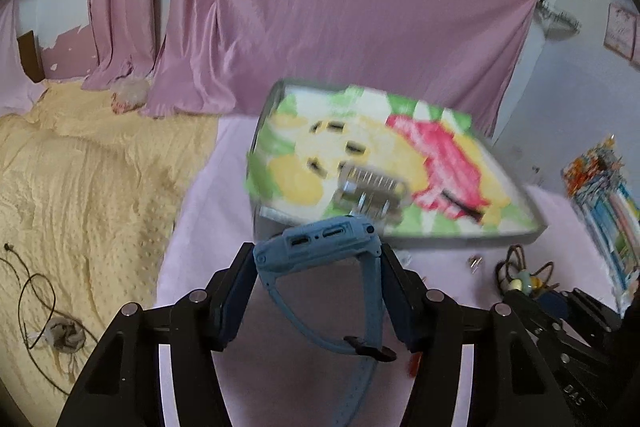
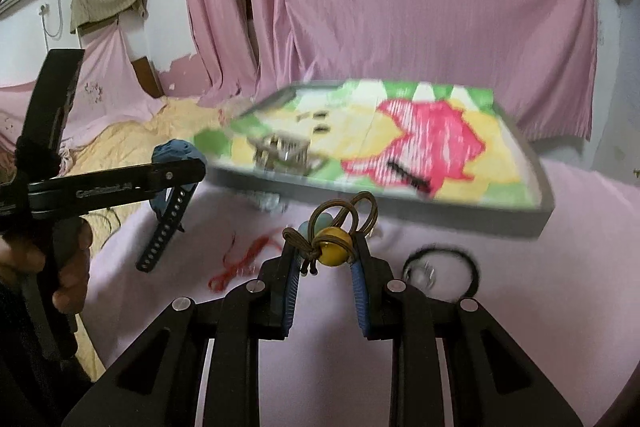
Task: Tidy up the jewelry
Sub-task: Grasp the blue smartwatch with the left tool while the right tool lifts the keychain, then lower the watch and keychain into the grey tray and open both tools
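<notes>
Left gripper (image 1: 318, 259) is clamped on a blue watch (image 1: 320, 247), fingers pressed against both sides of the watch body, strap hanging down between the jaws with the buckle end below. In the right wrist view the same gripper (image 2: 176, 167) sits left of the tray, watch strap dangling off it, a hand (image 2: 48, 267) wrapped round its handle.

Right gripper (image 2: 326, 251) is closed on a brown hair tie with beads (image 2: 334, 239): yellow bead pinched between the fingertips, a pale green bead behind it, cord loops sticking up above the jaws.

The tray (image 2: 532, 223), grey rim with a green, yellow and pink patterned liner, lies on the pink bedsheet (image 2: 580, 287) just beyond both grippers. Blurred by motion. In the tray near its left front: a silver metal watch band (image 2: 284, 153) and several small dark clips (image 2: 320, 121), detail not clear. A long dark hairpin (image 2: 412, 175) lies on the pink part of the liner.

In front of the tray on the sheet: red string (image 2: 244, 259) left of the right gripper, a black hair tie (image 2: 440, 267) to its right with something small and shiny inside the loop. A yellow blanket (image 1: 80, 187) is left of the tray.
</notes>
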